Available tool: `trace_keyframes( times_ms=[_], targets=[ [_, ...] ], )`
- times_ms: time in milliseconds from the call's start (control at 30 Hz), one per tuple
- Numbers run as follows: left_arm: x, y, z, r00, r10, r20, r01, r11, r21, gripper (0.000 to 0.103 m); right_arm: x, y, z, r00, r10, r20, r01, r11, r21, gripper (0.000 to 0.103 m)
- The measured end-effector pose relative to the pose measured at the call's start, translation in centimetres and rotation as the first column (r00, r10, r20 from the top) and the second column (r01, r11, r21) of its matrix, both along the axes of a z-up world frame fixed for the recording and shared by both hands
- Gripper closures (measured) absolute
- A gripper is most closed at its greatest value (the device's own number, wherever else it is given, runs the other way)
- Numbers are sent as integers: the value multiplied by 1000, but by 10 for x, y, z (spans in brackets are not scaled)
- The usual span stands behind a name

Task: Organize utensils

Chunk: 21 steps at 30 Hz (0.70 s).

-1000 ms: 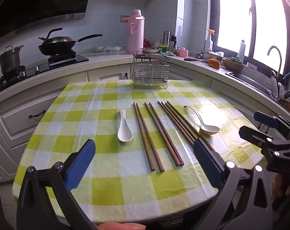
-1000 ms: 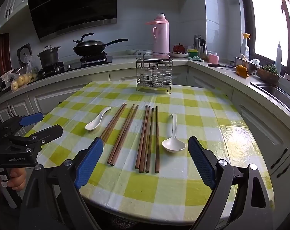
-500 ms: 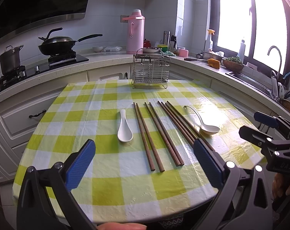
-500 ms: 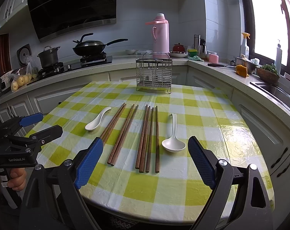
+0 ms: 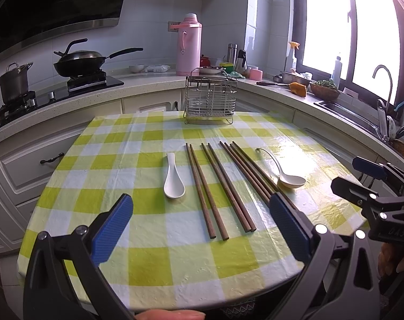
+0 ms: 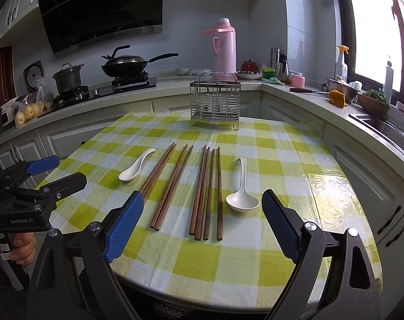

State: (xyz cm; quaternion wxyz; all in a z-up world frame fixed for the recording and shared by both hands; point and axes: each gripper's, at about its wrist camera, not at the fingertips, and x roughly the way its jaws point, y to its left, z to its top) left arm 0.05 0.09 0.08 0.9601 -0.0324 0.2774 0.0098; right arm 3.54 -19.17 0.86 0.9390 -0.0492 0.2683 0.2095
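Several brown chopsticks [image 5: 220, 184] [image 6: 204, 189] lie side by side on the yellow-checked table [image 5: 154, 261] [image 6: 282, 138]. A short white spoon [image 5: 174, 178] [image 6: 136, 165] lies left of them, a long-handled white spoon [image 5: 284, 172] [image 6: 242, 189] lies right. A wire utensil rack [image 5: 209, 100] [image 6: 215, 101] stands at the table's far edge. My left gripper [image 5: 202, 229] is open and empty over the near edge; it also shows in the right wrist view [image 6: 56, 173]. My right gripper [image 6: 202, 226] is open and empty; it also shows in the left wrist view [image 5: 359, 176].
A counter runs behind the table with a pink thermos [image 5: 188, 45], a wok [image 5: 80, 62], a pot [image 5: 14, 82] and a sink [image 5: 362, 120] at the right. Cabinet fronts stand close around the table.
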Motion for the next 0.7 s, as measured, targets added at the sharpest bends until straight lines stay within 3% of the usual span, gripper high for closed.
trace_keyframes(
  times_ms=[700],
  targets=[
    [0,-3,-1,1000,-4,-2,4,1000,0,4,2,-4,0,1000,-11,-2,11,1000,0,18]
  ],
)
